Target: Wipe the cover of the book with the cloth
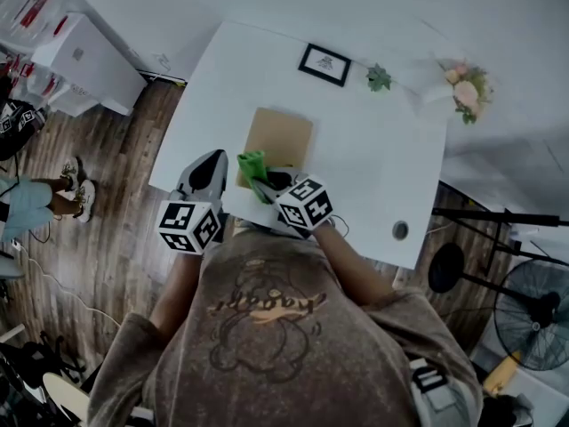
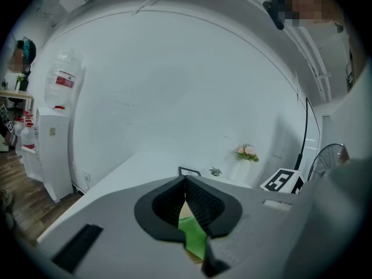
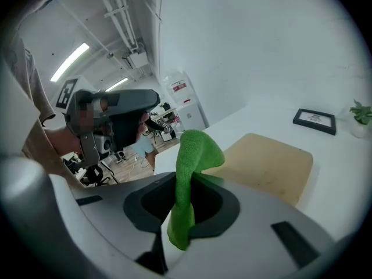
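The right gripper [image 3: 186, 185], clamped on the green cloth [image 3: 196, 149], hangs over the table's [image 1: 382, 158] near edge. The tan book [image 1: 281, 135] lies just beyond it, lengthwise toward the far edge. The left gripper [image 1: 216, 160], jaws together and empty, sits off the book's near left corner.

white table [image 1: 373, 149], book [image 1: 280, 136], pic frame [image 1: 324, 64], plant [image 1: 379, 77], flowers [image 1: 467, 85]

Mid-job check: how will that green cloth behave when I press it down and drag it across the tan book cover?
Probably floppy: the green cloth folds over and droops above the right hand-held gripper, which is shut on it. It looks light and fuzzy, so it should grip rather than slip. The thin book lies flat on the white table and may slide.
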Demonstrator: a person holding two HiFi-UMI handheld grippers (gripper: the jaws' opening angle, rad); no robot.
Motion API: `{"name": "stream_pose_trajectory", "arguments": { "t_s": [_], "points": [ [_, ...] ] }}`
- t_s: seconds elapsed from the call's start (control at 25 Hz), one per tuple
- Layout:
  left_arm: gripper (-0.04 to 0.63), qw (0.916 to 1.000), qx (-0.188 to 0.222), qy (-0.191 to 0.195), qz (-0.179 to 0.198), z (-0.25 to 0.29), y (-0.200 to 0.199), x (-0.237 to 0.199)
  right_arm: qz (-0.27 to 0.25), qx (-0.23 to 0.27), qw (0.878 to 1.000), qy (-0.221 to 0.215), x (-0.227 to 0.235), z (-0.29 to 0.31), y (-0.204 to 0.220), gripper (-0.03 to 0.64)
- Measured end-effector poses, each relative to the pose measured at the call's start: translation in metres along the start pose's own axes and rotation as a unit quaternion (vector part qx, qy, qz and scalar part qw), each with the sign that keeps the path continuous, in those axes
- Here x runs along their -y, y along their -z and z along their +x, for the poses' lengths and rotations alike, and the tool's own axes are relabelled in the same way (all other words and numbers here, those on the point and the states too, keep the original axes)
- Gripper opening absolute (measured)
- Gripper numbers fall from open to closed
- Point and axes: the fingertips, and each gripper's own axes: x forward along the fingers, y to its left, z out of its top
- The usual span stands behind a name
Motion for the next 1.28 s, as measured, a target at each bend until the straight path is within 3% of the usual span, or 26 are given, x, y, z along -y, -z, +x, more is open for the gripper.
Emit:
{"name": "stream_pose_trajectory", "arguments": {
  "t_s": [0.24, 0.52, 0.88, 1.28],
  "points": [
    [0.005, 1.0, 0.001, -0.006, 0.002, -0.007, 0.002, -0.004, -0.041, -0.046, 0.998, 0.007, 0.0, 0.019, 0.021, 0.061],
    [0.005, 1.0, -0.001, 0.0, 0.003, -0.005, 0.002, -0.002, -0.045, -0.051, 0.997, 0.021, 0.011, 0.01, 0.024, 0.063],
    [0.005, 0.9995, -0.012, 0.029, 0.008, 0.01, 0.008, 0.02, -0.004, -0.033, 0.997, 0.074, 0.048, -0.033, 0.04, 0.063],
    [0.005, 0.999, -0.015, 0.042, 0.007, 0.021, 0.011, 0.031, 0.044, -0.019, 0.988, 0.146, 0.104, -0.083, 0.055, 0.061]
  ]
}}
